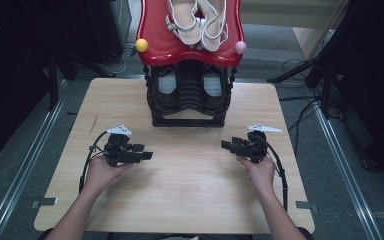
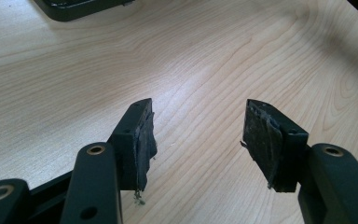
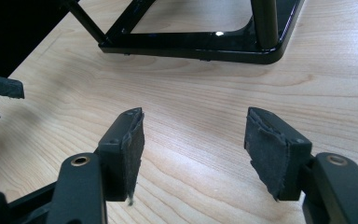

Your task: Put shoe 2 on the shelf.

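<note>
Both claws, left claw and right claw, gape wide and empty before the shoe rack; white sandals sit atop it, nothing yet grasped.

white sandals — toes cut off, top edge

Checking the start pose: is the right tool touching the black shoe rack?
Apart. The high view shows the right tool short of the shoe rack, with bare table between them; its own view shows wood before the rack's base.
</note>
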Demonstrator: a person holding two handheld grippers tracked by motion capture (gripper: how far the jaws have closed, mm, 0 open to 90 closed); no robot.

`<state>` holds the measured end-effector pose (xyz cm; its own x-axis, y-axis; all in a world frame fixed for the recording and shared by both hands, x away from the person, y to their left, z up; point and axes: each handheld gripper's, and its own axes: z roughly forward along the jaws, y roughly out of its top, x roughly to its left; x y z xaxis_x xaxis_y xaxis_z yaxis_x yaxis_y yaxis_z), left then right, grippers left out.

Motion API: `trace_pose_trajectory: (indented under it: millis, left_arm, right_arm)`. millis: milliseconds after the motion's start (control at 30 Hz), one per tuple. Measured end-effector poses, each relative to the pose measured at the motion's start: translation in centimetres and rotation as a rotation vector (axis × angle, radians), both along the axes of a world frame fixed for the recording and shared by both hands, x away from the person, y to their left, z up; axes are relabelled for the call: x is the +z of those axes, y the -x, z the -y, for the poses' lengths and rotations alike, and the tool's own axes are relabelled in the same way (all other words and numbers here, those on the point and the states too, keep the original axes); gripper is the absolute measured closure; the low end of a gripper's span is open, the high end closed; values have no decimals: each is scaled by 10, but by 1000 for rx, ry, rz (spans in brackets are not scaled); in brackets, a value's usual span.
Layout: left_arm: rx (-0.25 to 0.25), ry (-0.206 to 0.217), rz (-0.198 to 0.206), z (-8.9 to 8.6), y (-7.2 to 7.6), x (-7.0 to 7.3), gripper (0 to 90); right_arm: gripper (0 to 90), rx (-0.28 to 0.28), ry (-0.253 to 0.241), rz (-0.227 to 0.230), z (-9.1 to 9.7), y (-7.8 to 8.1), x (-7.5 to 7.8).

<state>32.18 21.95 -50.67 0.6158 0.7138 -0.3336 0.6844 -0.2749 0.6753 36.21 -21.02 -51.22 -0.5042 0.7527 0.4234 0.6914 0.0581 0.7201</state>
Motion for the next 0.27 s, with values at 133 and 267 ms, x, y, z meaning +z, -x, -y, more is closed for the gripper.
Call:
trace_pose_trajectory:
  millis: [133,267]
  left_arm:
    - [1,4,3,0,0,1,431]
    - [-13,7,-15,2,-1,-3,404]
  right_arm:
    - [384,-4,11,11,0,0,1]
    - [361,-3,30,10,0,0,-1]
